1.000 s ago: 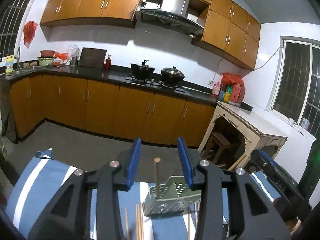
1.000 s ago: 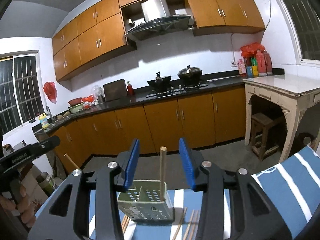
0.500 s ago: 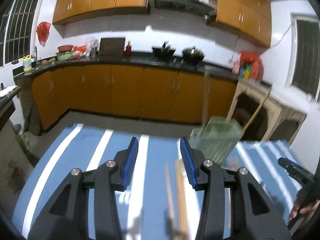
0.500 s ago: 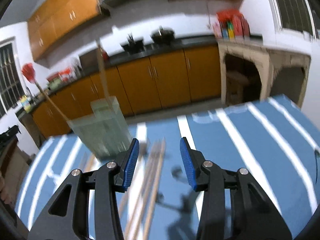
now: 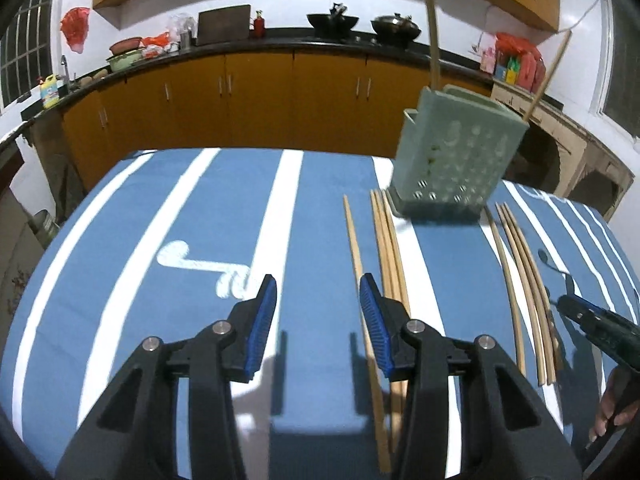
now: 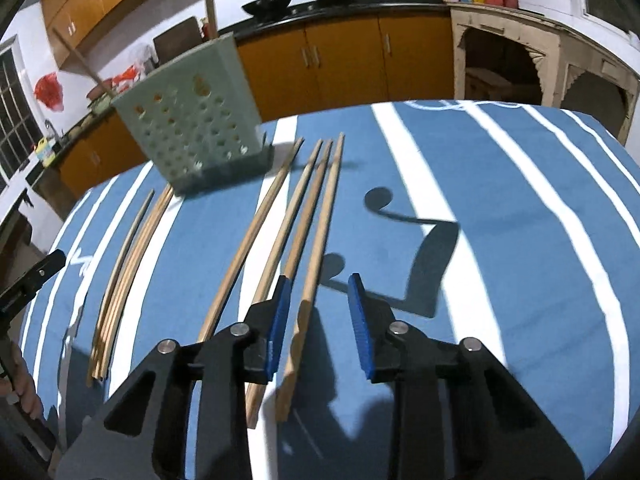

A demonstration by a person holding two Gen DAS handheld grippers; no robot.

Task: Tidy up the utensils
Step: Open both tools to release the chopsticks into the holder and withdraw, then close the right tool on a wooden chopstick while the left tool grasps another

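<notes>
A pale green perforated utensil holder (image 5: 452, 152) stands at the far side of the blue striped tablecloth (image 5: 168, 216), with two chopsticks upright in it; it also shows in the right wrist view (image 6: 196, 128). Two groups of wooden chopsticks lie flat in front of it: a left group (image 5: 384, 248) and a right group (image 5: 524, 276). My left gripper (image 5: 318, 320) is open and empty, just left of the left group. My right gripper (image 6: 318, 320) is open, low over the near end of the rightmost chopstick (image 6: 316, 256), which lies between its jaws.
The other chopstick group (image 6: 124, 260) lies at the left in the right wrist view. Orange kitchen cabinets (image 5: 280, 96) and a dark counter with pots stand beyond the table. A pale side table (image 6: 532, 48) stands at the right. The right gripper's tip (image 5: 592, 320) shows in the left wrist view.
Both grippers have tipped down from facing the kitchen to looking at the tabletop and come lower toward the chopsticks. The right gripper now straddles one chopstick.
</notes>
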